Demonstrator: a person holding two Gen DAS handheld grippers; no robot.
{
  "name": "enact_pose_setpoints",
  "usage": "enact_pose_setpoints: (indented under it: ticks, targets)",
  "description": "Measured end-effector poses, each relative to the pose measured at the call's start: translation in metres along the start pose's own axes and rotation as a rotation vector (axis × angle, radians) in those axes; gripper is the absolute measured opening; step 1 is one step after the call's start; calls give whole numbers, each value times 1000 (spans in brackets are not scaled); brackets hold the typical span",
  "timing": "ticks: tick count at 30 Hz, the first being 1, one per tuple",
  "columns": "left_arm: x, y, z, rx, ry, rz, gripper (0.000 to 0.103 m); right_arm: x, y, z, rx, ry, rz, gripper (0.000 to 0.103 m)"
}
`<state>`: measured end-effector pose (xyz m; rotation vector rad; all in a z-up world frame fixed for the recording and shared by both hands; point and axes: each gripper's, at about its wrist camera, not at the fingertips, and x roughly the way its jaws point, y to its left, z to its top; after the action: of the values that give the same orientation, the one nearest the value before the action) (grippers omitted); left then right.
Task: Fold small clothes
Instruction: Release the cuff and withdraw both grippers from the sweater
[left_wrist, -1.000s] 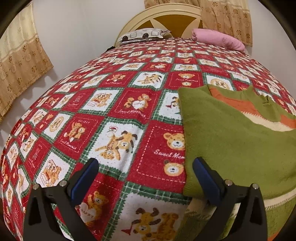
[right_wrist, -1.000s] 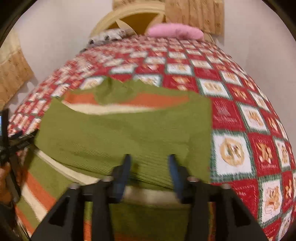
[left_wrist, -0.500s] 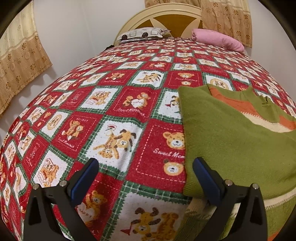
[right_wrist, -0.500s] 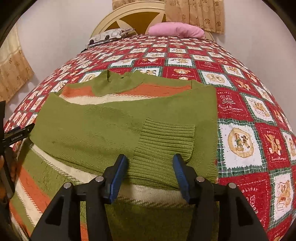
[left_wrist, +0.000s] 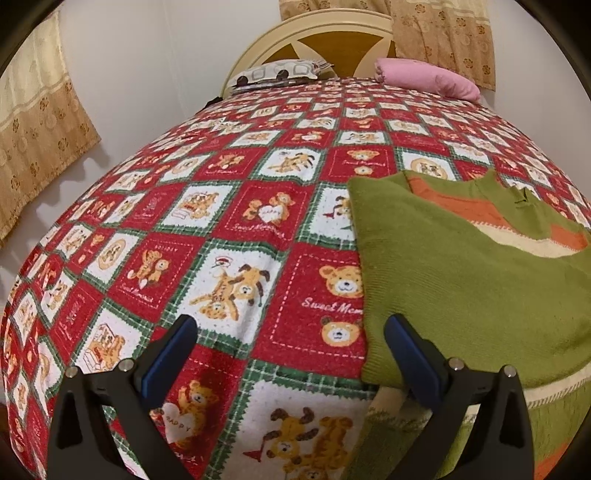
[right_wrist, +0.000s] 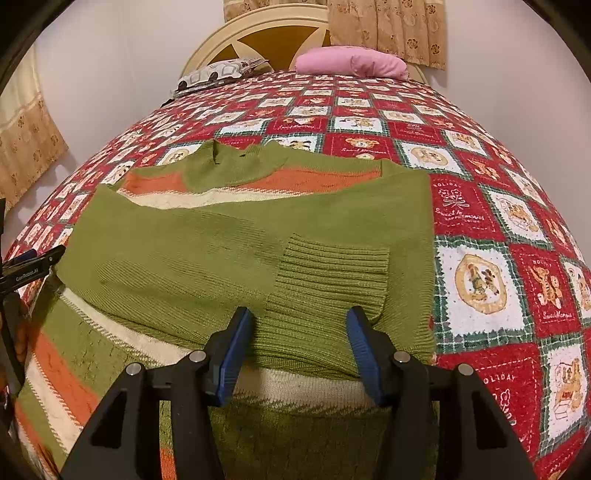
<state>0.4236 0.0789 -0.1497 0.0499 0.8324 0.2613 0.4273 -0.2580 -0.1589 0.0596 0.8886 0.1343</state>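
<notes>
A green knit sweater with orange and cream stripes lies flat on the bed, its sleeves folded across the body. The ribbed cuff of one sleeve lies flat between the fingers of my right gripper. Those jaws stand half apart and the pads do not squeeze the cloth. In the left wrist view the sweater fills the right side. My left gripper is wide open over the bedspread, its right finger at the sweater's left edge, nothing between its fingers.
A red, white and green teddy-bear bedspread covers the bed. A patterned pillow and a pink pillow lie by the headboard. Curtains hang on both walls. A piece of the left tool shows at the right view's left edge.
The right gripper has come down closer to the sweater and its jaws stand slightly wider, with the sleeve cuff lying flat between them. The left gripper has stayed put.
</notes>
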Motion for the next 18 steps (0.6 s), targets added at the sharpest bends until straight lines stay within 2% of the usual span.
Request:
enact_pose_setpoints:
  ticks: [5,10,15,18]
  targets:
    - [-13,1,-2,2,-5,-39,103,-2,4,0,-15,-2,-19,55]
    - [-34,-6,-13,48,-14,-92,103,-7,3,1,-9,-4,-11,55]
    - [-61,-11,-21,76,-46,-147,103,-29,-1,0,13,-43,-18,55]
    - [-74,-15,-26,93,-67,-172,103,-38,1,-7,9,-37,-7,55]
